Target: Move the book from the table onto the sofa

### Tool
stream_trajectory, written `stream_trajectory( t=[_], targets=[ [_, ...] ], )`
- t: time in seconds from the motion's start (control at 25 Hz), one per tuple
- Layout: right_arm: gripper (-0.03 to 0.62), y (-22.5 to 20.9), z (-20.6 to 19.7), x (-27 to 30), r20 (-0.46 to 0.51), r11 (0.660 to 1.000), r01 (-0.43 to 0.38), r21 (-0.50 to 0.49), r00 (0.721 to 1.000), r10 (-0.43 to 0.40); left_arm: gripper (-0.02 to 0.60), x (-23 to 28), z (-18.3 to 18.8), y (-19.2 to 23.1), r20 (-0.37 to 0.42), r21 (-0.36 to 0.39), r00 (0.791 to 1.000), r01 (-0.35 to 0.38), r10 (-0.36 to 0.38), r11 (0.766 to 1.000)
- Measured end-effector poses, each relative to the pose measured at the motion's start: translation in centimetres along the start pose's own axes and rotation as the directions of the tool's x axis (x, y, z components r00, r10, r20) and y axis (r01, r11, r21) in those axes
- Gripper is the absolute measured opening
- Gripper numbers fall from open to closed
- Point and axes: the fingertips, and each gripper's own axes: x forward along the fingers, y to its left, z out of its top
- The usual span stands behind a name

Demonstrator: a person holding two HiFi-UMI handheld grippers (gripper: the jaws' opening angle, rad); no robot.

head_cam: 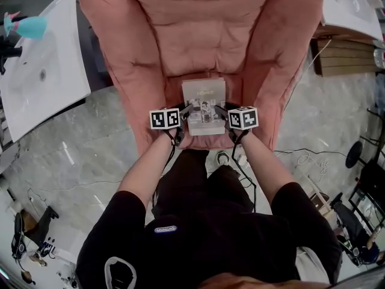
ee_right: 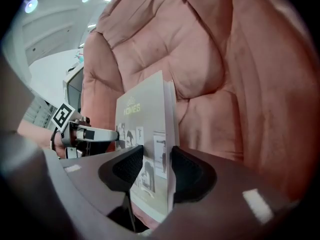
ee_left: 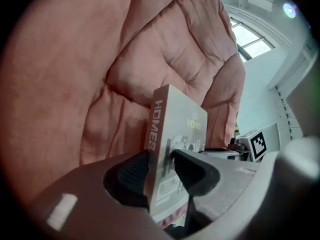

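Note:
A pale grey book (head_cam: pixel 203 95) with HOMES on its cover hangs just above the seat of the pink padded sofa (head_cam: pixel 198 35). My left gripper (head_cam: pixel 191 114) is shut on the book's spine side, and my right gripper (head_cam: pixel 218 114) is shut on its page-edge side. In the left gripper view the book (ee_left: pixel 172 149) stands between the black pads (ee_left: pixel 131 173), with the pink sofa (ee_left: pixel 100 59) close behind. The right gripper view has the book (ee_right: pixel 145 134) clamped between its pads (ee_right: pixel 190 171) too, with the sofa's (ee_right: pixel 200 59) cushions behind and the other gripper at the left.
A white table (head_cam: pixel 39 77) stands to the sofa's left, with a teal object (head_cam: pixel 27 26) on it. Another white surface (head_cam: pixel 352 5) is at the top right above wooden boards. Cables (head_cam: pixel 301 158) lie on the marble floor beside the person's legs.

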Motion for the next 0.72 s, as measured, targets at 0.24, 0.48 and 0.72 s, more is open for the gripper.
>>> stream_trajectory(
  t=[0.24,0.48,0.72],
  targets=[
    [0.209,-1.6,0.3,2.6,-0.043,0.999,0.025,0.03,0.999,-0.023,0.163,2.3,-0.4,2.5,-0.037,-0.007,0.999,-0.035,0.035,0.999],
    [0.209,-3.6,-0.2,4.7,-0.079,0.999,0.037,0.036,0.996,-0.034,0.169,4.2,-0.9,4.0,-0.077,0.012,0.996,-0.053,0.054,0.999],
    [0.221,-4.1,-0.3,5.7,-0.104,1.0,0.025,0.012,0.994,-0.023,0.181,5.1,-1.1,4.9,-0.104,0.026,0.992,-0.07,0.072,0.997]
  ],
)
